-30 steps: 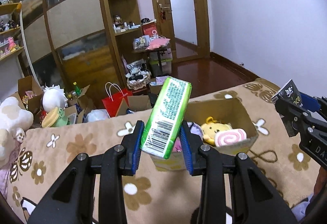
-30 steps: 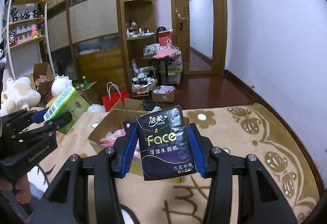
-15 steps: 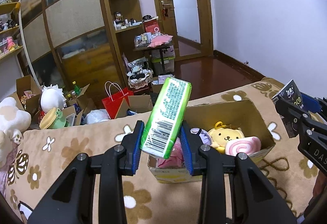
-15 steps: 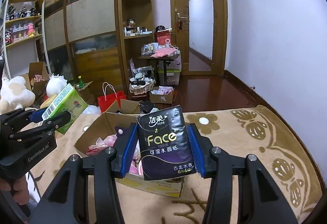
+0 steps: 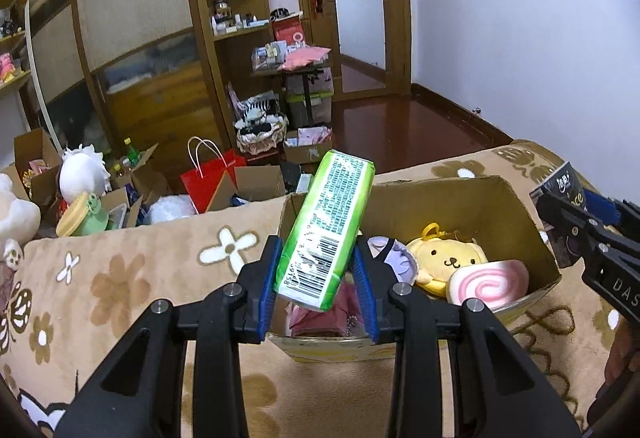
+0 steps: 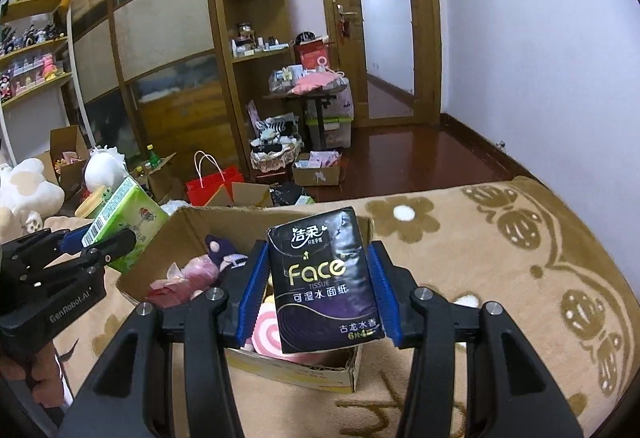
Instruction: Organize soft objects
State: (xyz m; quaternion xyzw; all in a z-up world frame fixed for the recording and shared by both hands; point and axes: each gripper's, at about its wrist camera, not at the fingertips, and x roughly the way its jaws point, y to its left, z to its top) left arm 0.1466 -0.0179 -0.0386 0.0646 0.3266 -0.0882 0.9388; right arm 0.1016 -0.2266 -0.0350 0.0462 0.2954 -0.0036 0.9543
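Cardboard box [image 5: 516,206] drew nearer; holds yellow plush [image 5: 448,258], pink swirl [image 5: 488,284], perhaps doll.

both grippers hover side by side above the cardboard box [image 5: 516,198]. the left gripper [image 5: 316,286] clamps a green tissue pack [image 5: 328,230] tilted rightward; the right gripper [image 6: 318,288] pinches a black tissue pack [image 6: 324,282] upright.

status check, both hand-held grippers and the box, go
Left hand-held gripper shut on green tissue pack; right hand-held gripper shut on black tissue pack. Both above cardboard box, plush toys inside. Nothing blocking.
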